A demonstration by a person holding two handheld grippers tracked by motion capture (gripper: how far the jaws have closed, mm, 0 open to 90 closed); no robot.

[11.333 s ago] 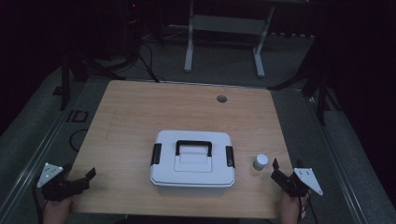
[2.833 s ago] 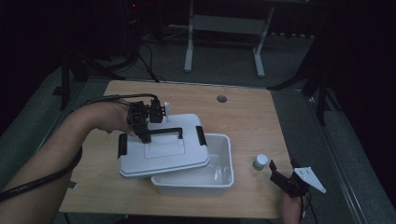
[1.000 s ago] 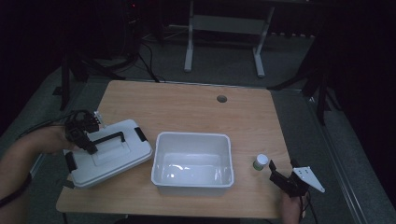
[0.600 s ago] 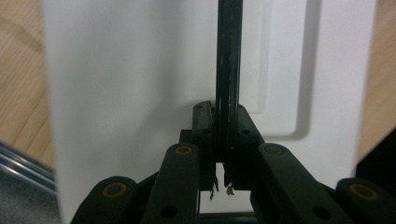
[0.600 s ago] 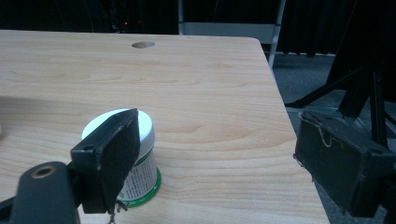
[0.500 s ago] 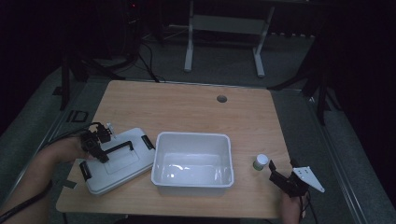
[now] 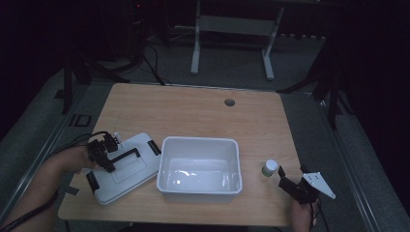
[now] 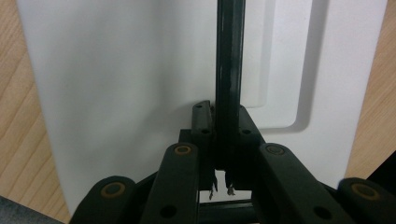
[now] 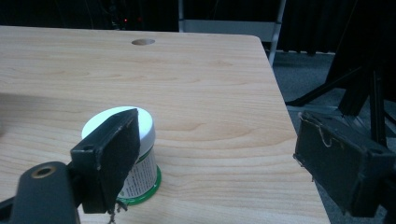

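Item: lid (image 7: 123, 168); white, flat, rectangular, rounded corners, shallow recessed panel on top, black latch at each short end, black bar handle (image 8: 229, 74) across the middle; lying skewed at the near-left of the worktop (image 7: 193, 106), one corner just beside the open white box (image 7: 199, 166).

Handling: left claw (image 7: 107, 162) pinched tight on the handle, bar running straight out between the jaws; judged step, setting the lid down; best done by letting it settle flat on the wood before releasing, then spreading the jaws fully and lifting straight up so the bar does not snag; keep it clear of the box rim.

Adjacent: small white-capped jar (image 9: 133, 156) with green base, right of the box; right claw (image 7: 292, 186) spread wide, holding nothing, near-right, one jaw just in front of the jar.
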